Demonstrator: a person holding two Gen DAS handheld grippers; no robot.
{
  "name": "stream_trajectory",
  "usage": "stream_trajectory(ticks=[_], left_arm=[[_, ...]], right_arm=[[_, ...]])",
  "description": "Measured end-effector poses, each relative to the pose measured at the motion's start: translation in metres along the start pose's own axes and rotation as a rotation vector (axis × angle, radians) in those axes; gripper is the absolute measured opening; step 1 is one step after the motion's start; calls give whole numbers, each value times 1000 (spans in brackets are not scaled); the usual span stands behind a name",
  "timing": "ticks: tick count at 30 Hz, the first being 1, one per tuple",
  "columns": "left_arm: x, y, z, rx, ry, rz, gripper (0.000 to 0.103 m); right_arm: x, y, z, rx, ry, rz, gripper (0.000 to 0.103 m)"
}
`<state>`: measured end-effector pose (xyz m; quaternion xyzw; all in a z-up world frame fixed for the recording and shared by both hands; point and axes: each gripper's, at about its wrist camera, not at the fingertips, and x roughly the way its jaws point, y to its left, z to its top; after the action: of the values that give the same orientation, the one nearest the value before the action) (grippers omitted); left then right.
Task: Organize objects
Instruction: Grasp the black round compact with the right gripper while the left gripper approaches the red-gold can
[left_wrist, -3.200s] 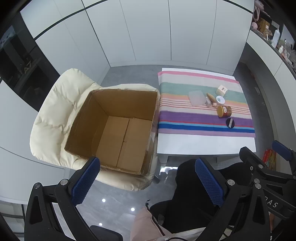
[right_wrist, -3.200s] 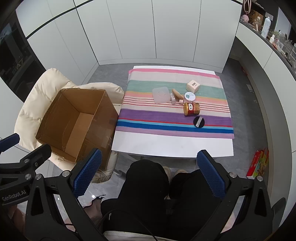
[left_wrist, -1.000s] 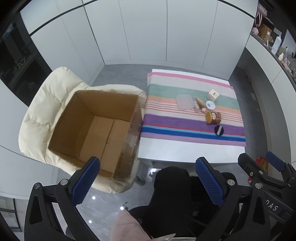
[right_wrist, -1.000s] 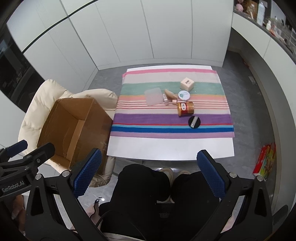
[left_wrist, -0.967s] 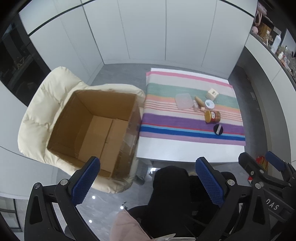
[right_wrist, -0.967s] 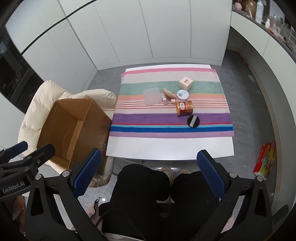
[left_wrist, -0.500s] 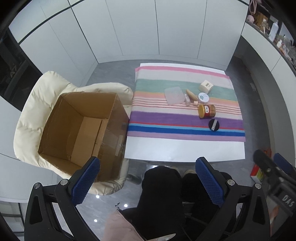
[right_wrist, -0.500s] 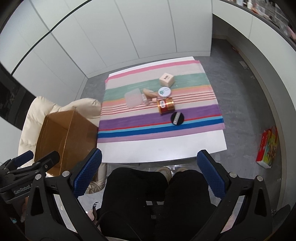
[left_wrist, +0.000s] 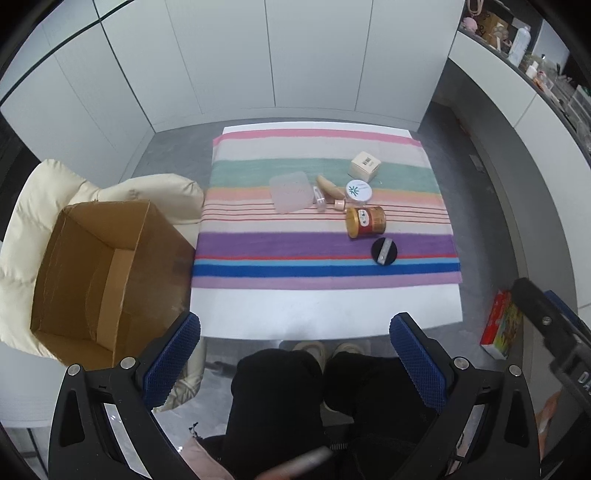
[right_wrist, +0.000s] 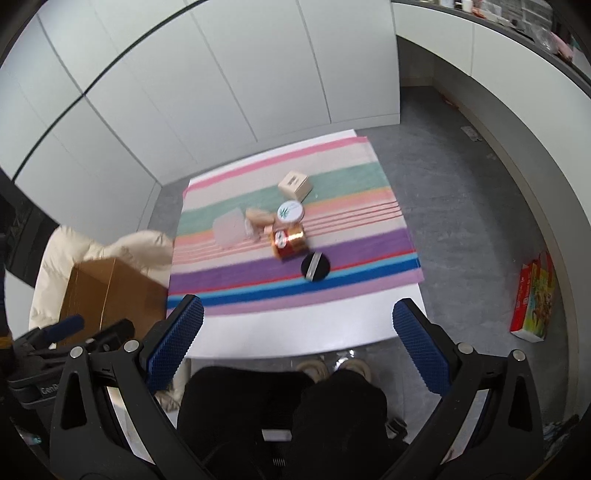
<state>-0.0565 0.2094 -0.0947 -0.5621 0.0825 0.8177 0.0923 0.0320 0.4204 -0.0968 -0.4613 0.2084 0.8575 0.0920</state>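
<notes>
Left gripper (left_wrist: 294, 357) held high above the person's lap, jaws wide, empty; right gripper (right_wrist: 298, 346) likewise raised, wide, empty; red-gold jar (left_wrist: 365, 222) on its side on striped cloth (left_wrist: 258, 251); cardboard box (left_wrist: 96, 273) on cream chair (left_wrist: 22, 221) just beside table.
</notes>
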Motion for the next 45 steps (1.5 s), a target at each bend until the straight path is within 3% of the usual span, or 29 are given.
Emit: stream_trajectory(ticks=[3, 8, 10, 14, 15, 19, 22, 26, 30, 33, 38, 40, 42, 44, 45], left_arm=[[17, -4, 7, 28, -10, 58, 103], [53, -15, 16, 124, -75, 195, 99], [70, -15, 19, 127, -58, 162, 99], [106, -3, 24, 37, -22, -53, 100], [118, 1, 26, 13, -9, -85, 100], [160, -1, 29, 8, 40, -75, 99], [181, -5, 28, 17, 63, -88, 99], [203, -16, 26, 40, 93, -122, 99], [223, -21, 29, 47, 90, -150, 99], [250, -22, 34, 12, 141, -226, 97], [271, -38, 44, 19, 163, -198, 96], [270, -45, 49, 18, 154, -209, 97], [268, -50, 52, 23, 143, -211, 97], [265, -58, 58, 28, 141, -206, 97], [265, -62, 60, 28, 141, -211, 97]], right_arm=[[9, -6, 2, -14, -23, -14, 103], [40, -11, 1, -74, -47, -113, 103], [57, -16, 0, -101, -73, -106, 103], [86, -31, -3, -115, -116, 37, 103], [95, -34, -3, -116, -112, 37, 103], [137, -44, -5, -196, -102, -23, 103], [167, -52, -5, -210, -44, 6, 103], [205, -59, -13, -191, -31, 25, 103], [250, -49, -25, -277, 23, 12, 103], [279, -37, -28, -338, 46, -6, 103], [311, -23, -21, -407, 45, -43, 99], [325, -16, -20, -454, 82, -56, 93], [325, -13, -22, -488, 61, -51, 84], [322, -15, -23, -491, 53, -36, 66], [320, -19, -23, -477, 45, -42, 50]])
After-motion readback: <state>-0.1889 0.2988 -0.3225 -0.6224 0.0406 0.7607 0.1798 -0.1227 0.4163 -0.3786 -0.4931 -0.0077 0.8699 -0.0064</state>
